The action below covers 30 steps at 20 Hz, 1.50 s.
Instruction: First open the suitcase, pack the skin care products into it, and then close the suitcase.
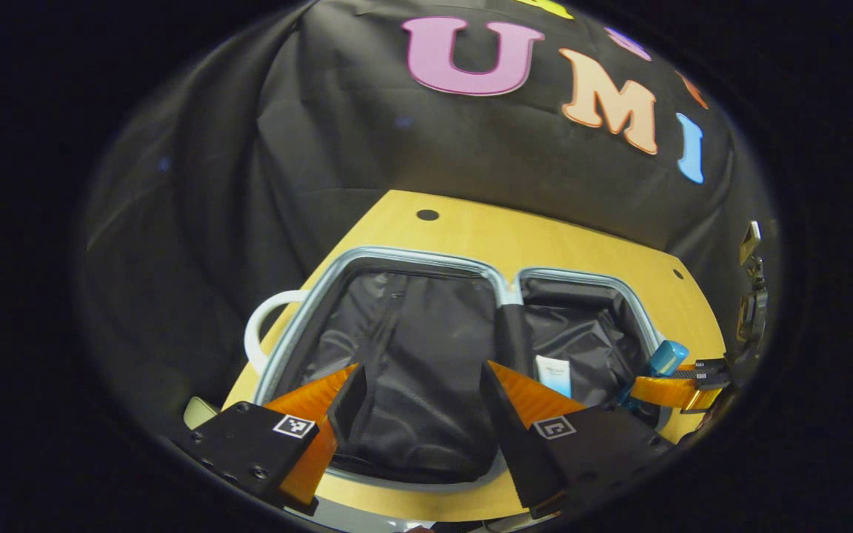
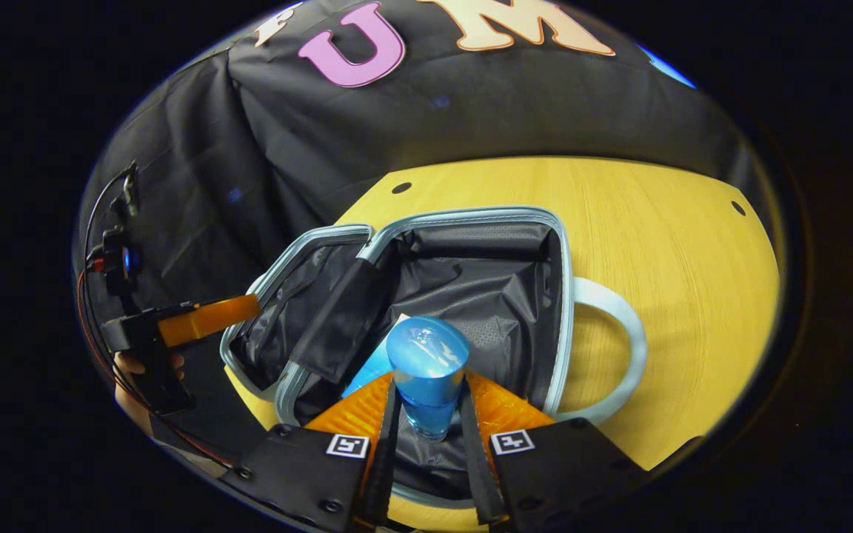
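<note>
The suitcase lies flat open on the yellow bench, both dark-lined halves facing up, so the packing stage looks underway. In the right gripper view the blue bottle sits at lower centre of the frame, cap toward the camera, held out over the open half with the white handle at its right. That placement reads as a drop-in about to happen. The right gripper has its jaws drawn in and clamped on the bottle's lower body, one finger on each side. A white tube with a blue end already lies inside that half, low against the lining.

Over in the left gripper view, the same bottle pokes in at the right edge of the frame, above the suitcase rim. The left gripper hangs over the other half, jaws spread wide, nothing between them, touching nothing I can see. It seems parked clear, leaving room for the placing hand. The lid isn't closed yet.
</note>
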{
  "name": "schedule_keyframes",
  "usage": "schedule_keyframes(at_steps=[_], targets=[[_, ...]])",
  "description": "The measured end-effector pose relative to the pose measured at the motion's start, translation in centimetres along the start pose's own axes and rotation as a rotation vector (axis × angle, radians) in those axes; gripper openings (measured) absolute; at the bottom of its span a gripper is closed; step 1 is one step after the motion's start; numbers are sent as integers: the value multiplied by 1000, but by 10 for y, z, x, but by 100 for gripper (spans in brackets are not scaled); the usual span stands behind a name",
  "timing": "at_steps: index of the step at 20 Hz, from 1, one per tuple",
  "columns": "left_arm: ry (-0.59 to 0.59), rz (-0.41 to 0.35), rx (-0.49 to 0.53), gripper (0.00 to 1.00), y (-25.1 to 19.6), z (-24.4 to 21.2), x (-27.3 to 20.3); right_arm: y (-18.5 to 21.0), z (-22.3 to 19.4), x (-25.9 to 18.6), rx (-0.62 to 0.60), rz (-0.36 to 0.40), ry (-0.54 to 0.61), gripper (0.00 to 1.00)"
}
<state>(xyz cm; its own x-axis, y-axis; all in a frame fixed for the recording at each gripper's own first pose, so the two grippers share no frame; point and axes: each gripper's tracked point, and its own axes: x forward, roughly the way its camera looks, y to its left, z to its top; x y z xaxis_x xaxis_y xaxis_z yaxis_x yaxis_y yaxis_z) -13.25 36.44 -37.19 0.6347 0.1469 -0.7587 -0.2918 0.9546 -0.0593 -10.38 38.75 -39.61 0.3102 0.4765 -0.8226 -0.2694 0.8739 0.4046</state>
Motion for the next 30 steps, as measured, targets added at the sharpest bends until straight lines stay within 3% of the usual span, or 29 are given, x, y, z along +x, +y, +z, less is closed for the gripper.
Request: schedule_keyframes(at_steps=[3, 4, 6, 8, 9, 11, 16, 22, 24, 26, 27, 29, 30], targets=[[0, 47, -19, 91, 31, 3, 3, -5, 9, 8, 21, -30, -2, 43], [2, 66, -25, 91, 42, 4, 4, -7, 12, 7, 27, -38, -7, 40], [1, 101, -38, 91, 65, 9, 6, -7, 22, 6, 49, -30, -22, 52], [-4, 150, -54, 91, 91, 12, 11, -7, 31, 5, 52, -36, -40, 69], [-5, 176, -65, 91, 104, 15, 15, -6, 34, 2, 47, -35, -49, 84], [2, 210, -89, 91, 126, 18, 21, -6, 38, -1, 39, -45, -64, 98], [46, 271, -136, 89, 177, 15, 48, -14, 45, -9, 38, -78, -91, 98], [195, 246, -173, 91, 200, -18, 87, -27, 49, -15, 62, -127, -109, 98], [230, 229, -185, 84, 212, -24, 92, -32, 51, -19, 56, -141, -117, 98], [236, 146, -236, 68, 202, -19, 94, -35, 51, -23, 53, -150, -127, 98], [242, 118, -253, 49, 188, -19, 97, -36, 53, -25, 52, -151, -134, 98], [255, 140, -228, 11, 179, -18, 95, -37, 55, -29, 47, -149, -152, 94], [214, 134, -214, 9, 175, -8, 93, -38, 58, -31, 43, -146, -162, 94]])
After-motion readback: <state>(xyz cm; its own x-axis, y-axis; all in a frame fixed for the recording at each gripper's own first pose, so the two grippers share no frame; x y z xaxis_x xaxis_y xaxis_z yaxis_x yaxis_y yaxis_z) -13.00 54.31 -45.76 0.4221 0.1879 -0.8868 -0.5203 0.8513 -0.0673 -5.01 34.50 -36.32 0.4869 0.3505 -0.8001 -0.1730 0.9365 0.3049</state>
